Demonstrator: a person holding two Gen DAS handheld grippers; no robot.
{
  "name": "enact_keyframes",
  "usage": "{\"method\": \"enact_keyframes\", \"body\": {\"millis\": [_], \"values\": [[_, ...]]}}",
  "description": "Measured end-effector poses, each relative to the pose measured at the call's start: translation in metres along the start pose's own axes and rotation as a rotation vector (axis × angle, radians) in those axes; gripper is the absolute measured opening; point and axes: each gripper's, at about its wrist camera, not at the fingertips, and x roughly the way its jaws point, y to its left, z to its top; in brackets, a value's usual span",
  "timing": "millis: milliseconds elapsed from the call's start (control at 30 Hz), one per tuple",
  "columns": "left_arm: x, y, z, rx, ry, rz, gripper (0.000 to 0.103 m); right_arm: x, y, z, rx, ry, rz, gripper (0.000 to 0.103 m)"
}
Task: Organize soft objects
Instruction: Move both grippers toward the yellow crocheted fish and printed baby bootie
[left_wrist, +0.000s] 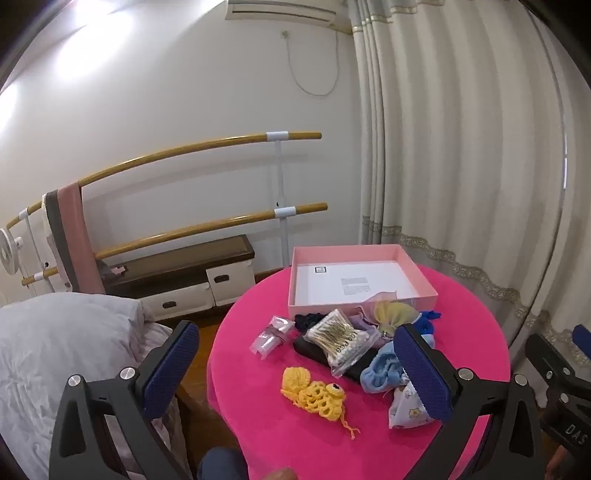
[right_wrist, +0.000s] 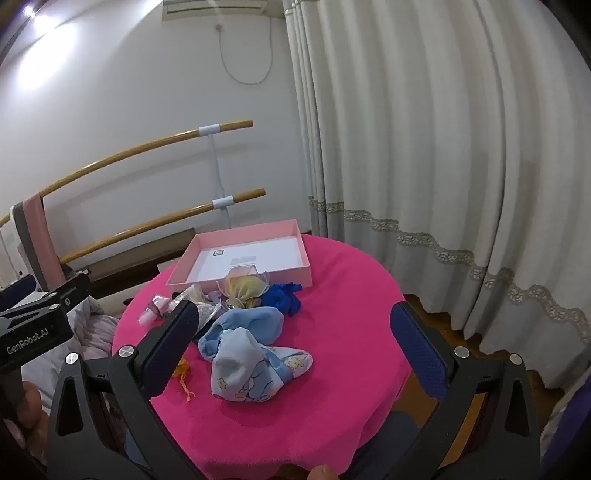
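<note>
Pink box (left_wrist: 360, 260) on the pink table (left_wrist: 295, 435) holds only a white sheet (left_wrist: 354, 282).

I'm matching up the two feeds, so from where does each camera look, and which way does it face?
Left wrist: on the left gripper, jaws open, tilted down at the pink table from its left-near side; right gripper's body at right edge.
Right wrist: on the right gripper, open, from farther right; a thumb shows below.
Shared: pink box, printed cloth.
</note>
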Motion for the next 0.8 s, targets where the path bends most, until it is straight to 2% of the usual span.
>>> {"method": "enact_keyframes", "body": {"millis": [100, 167, 200, 233, 533, 667, 800], "values": [[0.007, 0.004, 0.004, -0.018, 0.006, -0.01, 0.103, 0.008, 0.006, 0.004, -0.008, 0.001, 0.002, 0.103], [0.015, 0.008, 0.012, -0.004, 0.02, -0.001, 0.103, 0.02, 0.011, 0.011, -0.009, 0.031, -0.007, 0.103], [0.019, 0.011, 0.016, -0.007, 0.02, -0.002, 0.103, 0.017, 0.014, 0.011, -0.025, 0.002, -0.008, 0.103], [0.018, 0.01, 0.015, -0.004, -0.005, 0.005, 0.103, 0.024, 0.013, 0.013, -0.025, 0.011, -0.012, 0.103], [0.07, 0.015, 0.033, -0.008, 0.01, -0.022, 0.103, 0.059, 0.032, 0.039, -0.064, 0.035, -0.065, 0.103], [0.091, 0.015, 0.039, 0.0, 0.024, -0.037, 0.103, 0.063, 0.041, 0.047, -0.07, 0.035, -0.108, 0.103], [0.093, 0.011, 0.045, 0.026, 0.001, -0.065, 0.103, 0.06, 0.042, 0.054, -0.045, 0.021, -0.146, 0.103]]}}
